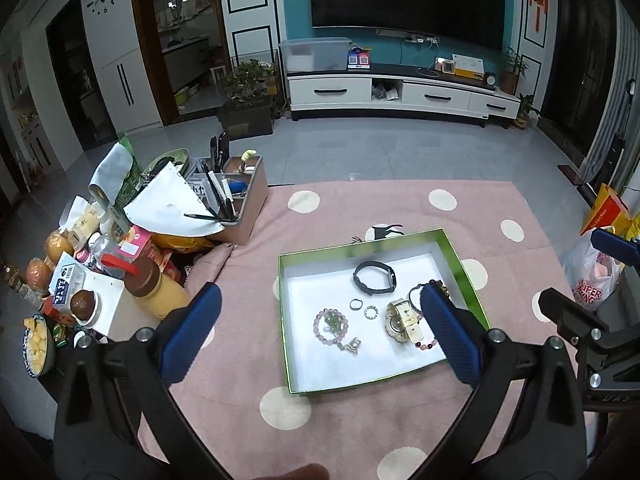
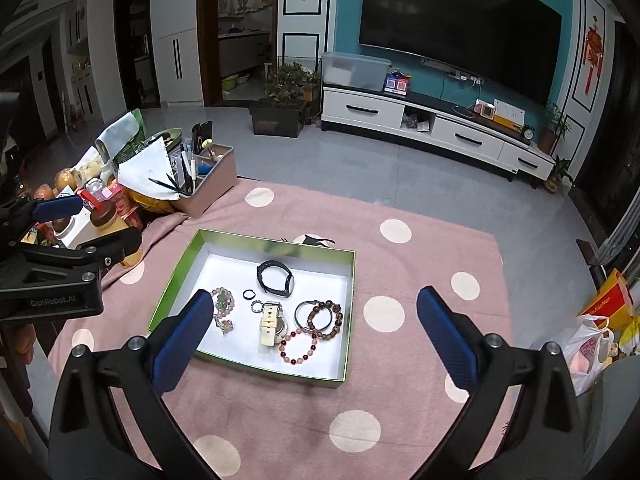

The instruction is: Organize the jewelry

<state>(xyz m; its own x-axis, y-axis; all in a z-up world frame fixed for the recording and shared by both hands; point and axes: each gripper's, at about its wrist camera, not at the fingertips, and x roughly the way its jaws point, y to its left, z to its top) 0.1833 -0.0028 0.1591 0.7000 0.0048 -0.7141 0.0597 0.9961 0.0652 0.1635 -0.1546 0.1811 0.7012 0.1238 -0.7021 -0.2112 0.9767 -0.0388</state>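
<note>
A green-rimmed box (image 1: 360, 246) (image 2: 176, 270) with a white floor sits on the pink dotted cloth. In it lie a black band (image 1: 375, 277) (image 2: 275, 277), two small rings (image 1: 355, 304) (image 2: 249, 293), a cream watch (image 1: 404, 321) (image 2: 271, 322), a pink bead bracelet (image 1: 331, 326) (image 2: 223, 305), a red bead bracelet (image 2: 299, 347) and a brown bead bracelet (image 2: 326, 318). My left gripper (image 1: 320, 328) is open and empty above the box's near side. My right gripper (image 2: 316, 332) is open and empty above the box's right part.
A beige organiser (image 1: 240, 196) (image 2: 204, 180) with pens stands at the cloth's far left corner. Food packs, bottles and fruit (image 1: 100, 272) crowd the left side. A plastic bag (image 1: 592, 276) (image 2: 588, 352) lies off the right edge. A TV cabinet (image 1: 400, 92) stands across the floor.
</note>
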